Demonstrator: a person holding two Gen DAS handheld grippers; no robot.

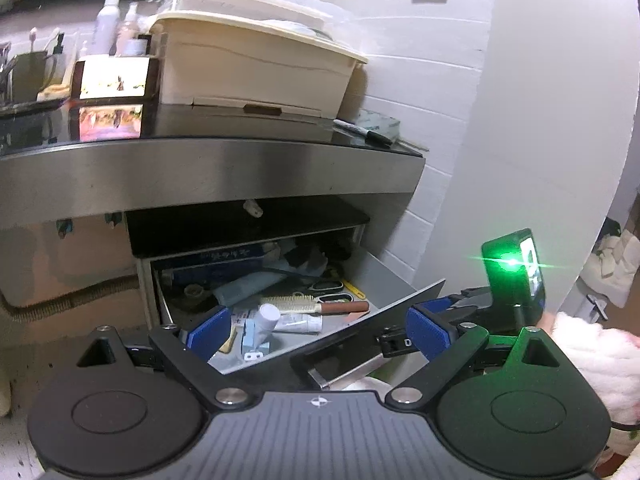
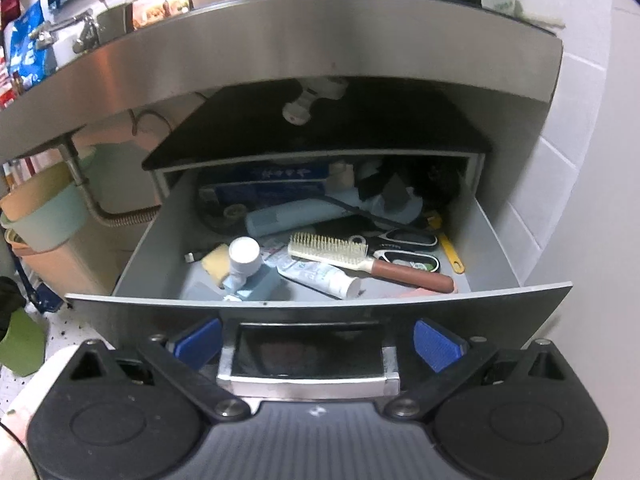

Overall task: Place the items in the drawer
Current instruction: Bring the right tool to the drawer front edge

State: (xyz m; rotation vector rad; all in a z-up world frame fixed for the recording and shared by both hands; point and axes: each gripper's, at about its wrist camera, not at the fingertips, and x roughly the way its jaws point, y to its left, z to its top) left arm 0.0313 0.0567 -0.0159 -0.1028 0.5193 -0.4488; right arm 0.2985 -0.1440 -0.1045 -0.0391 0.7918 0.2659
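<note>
A grey drawer (image 2: 492, 240) stands pulled out under a steel counter edge. Inside lie a hairbrush (image 2: 340, 252) with a brown handle, a toothpaste tube (image 2: 320, 278), a white-capped bottle (image 2: 244, 256), scissors and a blue box. My right gripper (image 2: 318, 343) is open, with a blue pad on either side of the drawer's metal handle (image 2: 308, 380), apart from it. My left gripper (image 1: 318, 330) is open just in front of the drawer's front panel (image 1: 360, 332), with nothing between its pads. In the left wrist view the brush (image 1: 296, 304) and bottle (image 1: 268, 316) show.
Cream storage boxes (image 1: 256, 64), bottles, a lit screen (image 1: 112, 80) and a marker pen (image 1: 364, 132) sit on the dark countertop. A green-lit module (image 1: 512, 276) and a fluffy white sleeve (image 1: 592, 360) are at the right. A ribbed hose (image 2: 120, 220) and basins (image 2: 44, 216) are left of the drawer.
</note>
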